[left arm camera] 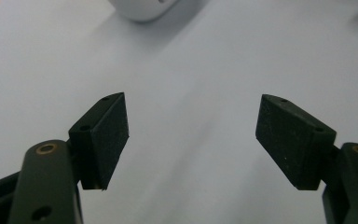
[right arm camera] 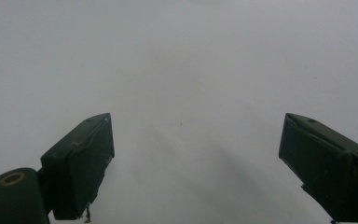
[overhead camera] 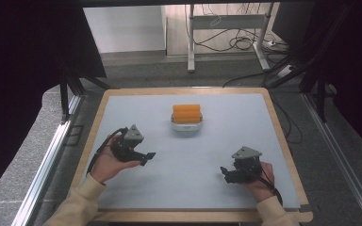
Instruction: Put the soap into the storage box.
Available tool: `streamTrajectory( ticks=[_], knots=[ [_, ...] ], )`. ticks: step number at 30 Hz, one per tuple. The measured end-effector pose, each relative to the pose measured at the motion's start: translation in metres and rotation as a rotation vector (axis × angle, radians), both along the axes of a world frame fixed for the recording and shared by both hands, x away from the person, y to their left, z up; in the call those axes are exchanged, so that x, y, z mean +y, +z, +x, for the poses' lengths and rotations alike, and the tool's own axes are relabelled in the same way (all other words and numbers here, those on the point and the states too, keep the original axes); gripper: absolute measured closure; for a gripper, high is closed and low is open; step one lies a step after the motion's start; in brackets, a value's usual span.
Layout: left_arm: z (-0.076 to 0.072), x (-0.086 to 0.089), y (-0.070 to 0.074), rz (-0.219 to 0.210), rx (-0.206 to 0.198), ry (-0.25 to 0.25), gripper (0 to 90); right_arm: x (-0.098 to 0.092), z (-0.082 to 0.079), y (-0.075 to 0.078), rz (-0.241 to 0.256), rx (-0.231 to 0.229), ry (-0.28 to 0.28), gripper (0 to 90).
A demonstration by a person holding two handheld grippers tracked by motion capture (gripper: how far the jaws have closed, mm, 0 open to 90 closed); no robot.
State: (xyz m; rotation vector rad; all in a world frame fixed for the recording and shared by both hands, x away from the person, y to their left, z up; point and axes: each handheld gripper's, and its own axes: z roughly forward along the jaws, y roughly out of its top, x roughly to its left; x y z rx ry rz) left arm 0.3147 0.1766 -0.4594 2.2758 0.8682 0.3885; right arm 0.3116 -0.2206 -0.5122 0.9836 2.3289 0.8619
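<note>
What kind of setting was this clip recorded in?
Probably a lab or workshop recording station: a board-topped table fenced by black curtains and metal rails, with loose cables on the floor behind. A white tray of orange blocks sits mid-table.

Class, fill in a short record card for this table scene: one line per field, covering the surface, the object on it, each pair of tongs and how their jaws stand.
Surface: pale blue mat on a wood-edged table
Object: white holder with orange cylinders lying on top, at the far middle of the mat
Left tongs: held in the left hand, jaws apart, nothing between them, pointing toward the middle of the mat
Right tongs: held in the right hand, jaws apart, nothing between them
Contact: neither tongs touch the holder
</note>
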Motion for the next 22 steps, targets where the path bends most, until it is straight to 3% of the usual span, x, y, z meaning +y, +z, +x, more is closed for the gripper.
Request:
streamTrajectory(
  ticks=[1, 9, 14, 22],
  knots=[
    [-0.006, 0.002, -0.007, -0.007, 0.013, 0.0, 24.9, 0.0, 0.0, -0.001, -0.005, 0.0, 0.0, 10.4],
    [-0.017, 0.009, -0.021, -0.037, 0.017, 0.021, 24.6, 0.001, 0.0, -0.002, -0.014, -0.003, -0.004, 10.4],
    [-0.021, 0.012, -0.024, -0.049, 0.009, 0.033, 24.5, -0.002, -0.002, 0.004, 0.018, -0.077, -0.032, 11.8],
    [-0.024, 0.012, -0.025, -0.044, -0.009, 0.046, 23.1, -0.003, -0.003, 0.005, 0.034, -0.098, -0.031, 11.8]
  ],
)
